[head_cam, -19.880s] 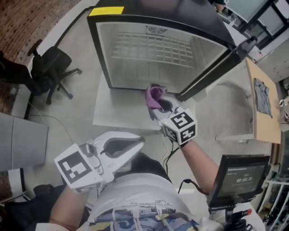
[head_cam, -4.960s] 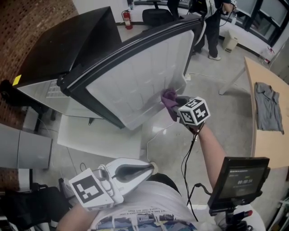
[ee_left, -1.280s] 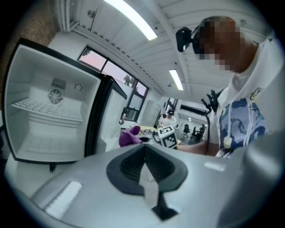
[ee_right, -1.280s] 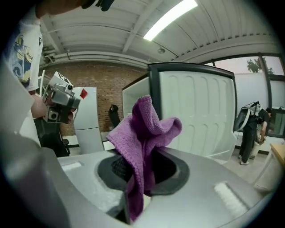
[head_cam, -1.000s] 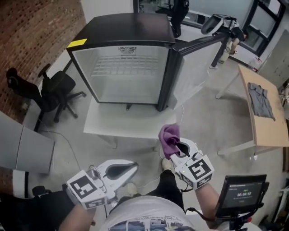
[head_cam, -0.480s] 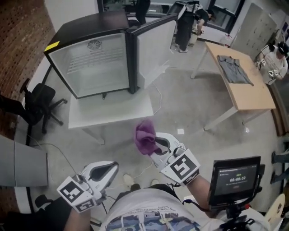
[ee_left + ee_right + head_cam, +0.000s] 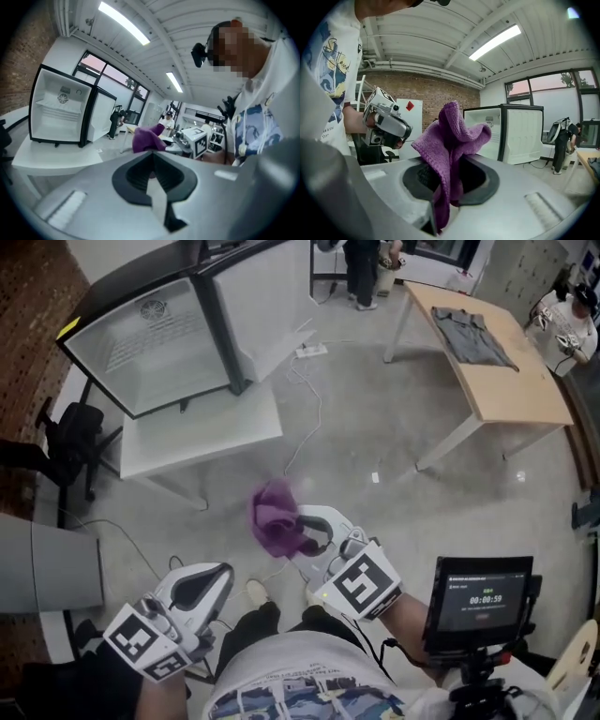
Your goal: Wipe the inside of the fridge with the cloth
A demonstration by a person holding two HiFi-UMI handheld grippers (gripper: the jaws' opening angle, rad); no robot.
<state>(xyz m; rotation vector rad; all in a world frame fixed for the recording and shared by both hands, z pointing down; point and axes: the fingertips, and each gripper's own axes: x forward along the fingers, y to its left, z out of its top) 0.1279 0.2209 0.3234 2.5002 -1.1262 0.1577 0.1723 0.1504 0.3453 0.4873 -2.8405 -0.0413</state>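
The right hand-held gripper (image 7: 302,532) has its 2 jaws pressed shut on a bunched purple knitted cloth (image 7: 275,519). In the right gripper view most of the cloth (image 7: 452,136) stands up in a crumpled peak above the jaws, and a narrow tail hangs down through the seam between them. The cloth is held in the air over the grey concrete floor (image 7: 375,427), just in front of the person's white printed shirt (image 7: 309,681), and it is well apart from the fridge.

The left hand-held gripper (image 7: 223,570) is low at the person's left side. In its own view its 2 jaws (image 7: 151,157) meet along a closed seam with nothing between them, and it touches nothing.

The black-cased fridge with a white inside (image 7: 141,338) stands at the upper left on a low white tabletop (image 7: 202,432). Its door (image 7: 267,296) is swung wide open to the right, and a wire shelf shows inside. A black office chair (image 7: 66,427) stands to the left of the white tabletop.

At the upper right a grey garment (image 7: 473,334) lies on a light wooden tabletop (image 7: 525,395). A black screen showing a timer (image 7: 480,599) sits at the lower right, near the right arm.
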